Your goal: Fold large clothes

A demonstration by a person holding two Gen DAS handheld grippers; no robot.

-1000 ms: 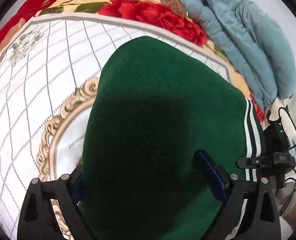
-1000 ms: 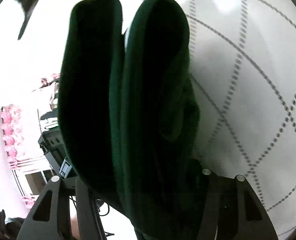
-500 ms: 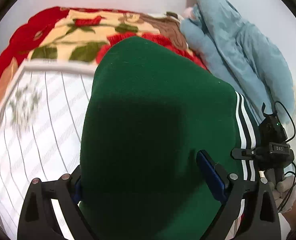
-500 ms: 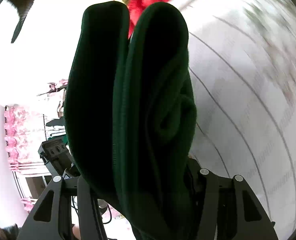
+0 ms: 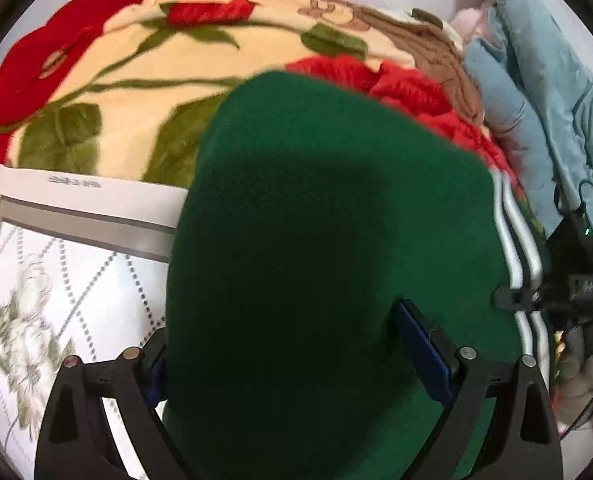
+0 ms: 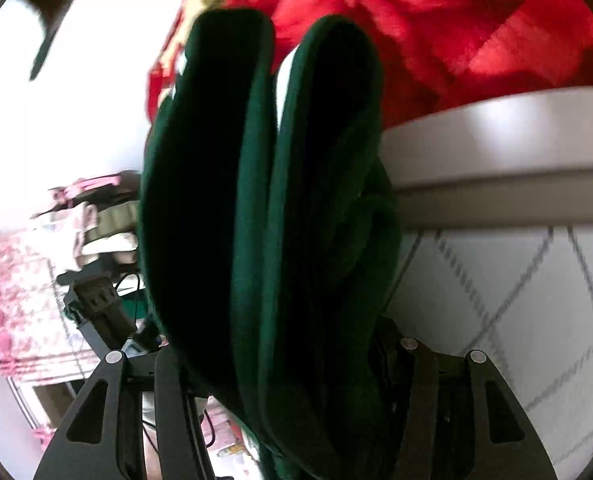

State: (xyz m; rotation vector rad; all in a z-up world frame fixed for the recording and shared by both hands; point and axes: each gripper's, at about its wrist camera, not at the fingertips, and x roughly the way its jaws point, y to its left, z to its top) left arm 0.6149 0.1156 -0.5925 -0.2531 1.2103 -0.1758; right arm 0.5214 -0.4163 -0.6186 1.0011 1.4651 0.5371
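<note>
Green folded garment point(image 5: 328, 264) filled most of the left wrist view, a thick bundle with white stripes point(image 5: 516, 240) along its right edge, held up above the bed between both grippers. Behind it lay a flowered blanket point(image 5: 128, 92) in cream, red and olive, and beside that a white quilted cover point(image 5: 68, 280) with a grey border and a dotted diamond pattern. A pale blue garment point(image 5: 536, 92) was heaped against the wall at the right. The left gripper point(image 5: 296, 364) had its jaws set wide apart, one on either side of the bundle, the blue pads point(image 5: 424, 344) pressing into the cloth and pinching it. In the right wrist view the same garment point(image 6: 264, 220) stood up in several dark green folds in front of the red blanket point(image 6: 456, 24) and the white cover point(image 6: 516, 280). The right gripper point(image 6: 280, 344) held the thick folds between its part-spread jaws, clamped on them. A black device with cables point(image 5: 576, 264) sat at the right edge, small and blurred.
</note>
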